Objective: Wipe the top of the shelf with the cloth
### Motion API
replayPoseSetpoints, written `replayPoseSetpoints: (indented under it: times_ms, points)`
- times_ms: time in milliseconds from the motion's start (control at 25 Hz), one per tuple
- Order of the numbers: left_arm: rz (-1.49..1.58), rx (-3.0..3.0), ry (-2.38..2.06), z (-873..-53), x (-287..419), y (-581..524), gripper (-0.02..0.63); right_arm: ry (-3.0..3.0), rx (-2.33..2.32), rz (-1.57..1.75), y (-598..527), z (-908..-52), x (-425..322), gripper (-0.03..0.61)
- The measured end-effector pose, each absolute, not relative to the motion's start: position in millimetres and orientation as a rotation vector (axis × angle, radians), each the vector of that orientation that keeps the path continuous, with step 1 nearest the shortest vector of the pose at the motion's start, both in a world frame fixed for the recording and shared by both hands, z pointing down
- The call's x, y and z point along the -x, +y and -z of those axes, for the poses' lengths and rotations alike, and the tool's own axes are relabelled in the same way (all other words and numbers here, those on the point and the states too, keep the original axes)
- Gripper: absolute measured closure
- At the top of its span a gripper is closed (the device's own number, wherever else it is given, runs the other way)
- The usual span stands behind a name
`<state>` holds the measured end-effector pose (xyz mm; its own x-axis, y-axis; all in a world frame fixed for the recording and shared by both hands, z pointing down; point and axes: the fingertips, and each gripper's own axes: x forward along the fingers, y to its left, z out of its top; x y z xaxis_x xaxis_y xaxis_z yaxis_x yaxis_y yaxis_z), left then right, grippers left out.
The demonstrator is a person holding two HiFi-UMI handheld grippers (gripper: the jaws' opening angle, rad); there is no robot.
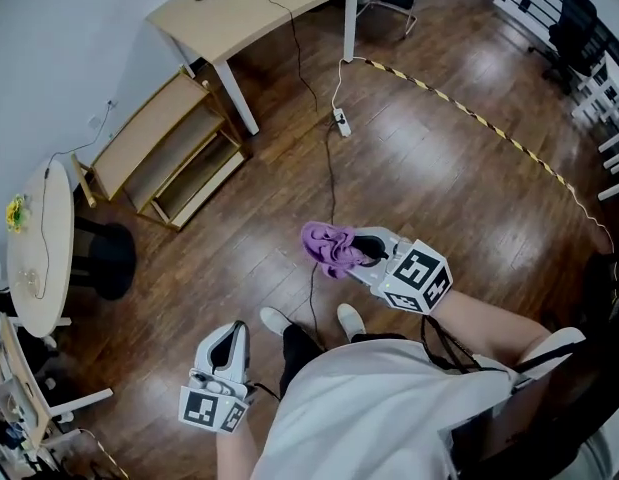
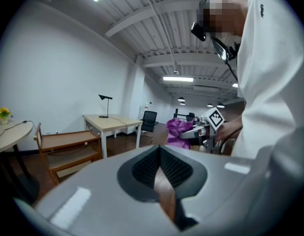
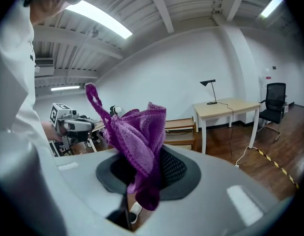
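My right gripper (image 1: 361, 252) is shut on a bunched purple cloth (image 1: 329, 247), held in the air over the wooden floor. In the right gripper view the cloth (image 3: 137, 141) stands up from between the shut jaws. The low wooden shelf (image 1: 159, 148) stands by the wall at the upper left, far from both grippers; it also shows as the shelf (image 2: 63, 144) and the shelf (image 3: 179, 132). My left gripper (image 1: 225, 344) hangs low near the person's body, shut with nothing in it (image 2: 161, 173).
A light wooden desk (image 1: 254, 13) with a black lamp stands beyond the shelf. A round white table (image 1: 39, 248) with yellow flowers and a black stool (image 1: 107, 260) are at the left. A cable and power strip (image 1: 341, 121) lie on the floor, with striped tape (image 1: 469, 118) beyond.
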<state>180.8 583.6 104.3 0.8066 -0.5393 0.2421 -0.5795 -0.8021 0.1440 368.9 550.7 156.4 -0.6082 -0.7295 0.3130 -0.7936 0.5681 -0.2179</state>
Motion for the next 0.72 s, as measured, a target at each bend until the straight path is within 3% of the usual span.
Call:
replayPoseSetpoints:
  times_ms: [720]
  points:
    - [-0.292, -2.820, -0.860, -92.7, -222.6, 629.2, 0.595, -2.725, -1.284, -0.445, 604.5, -113.9, -398.4, 0.477]
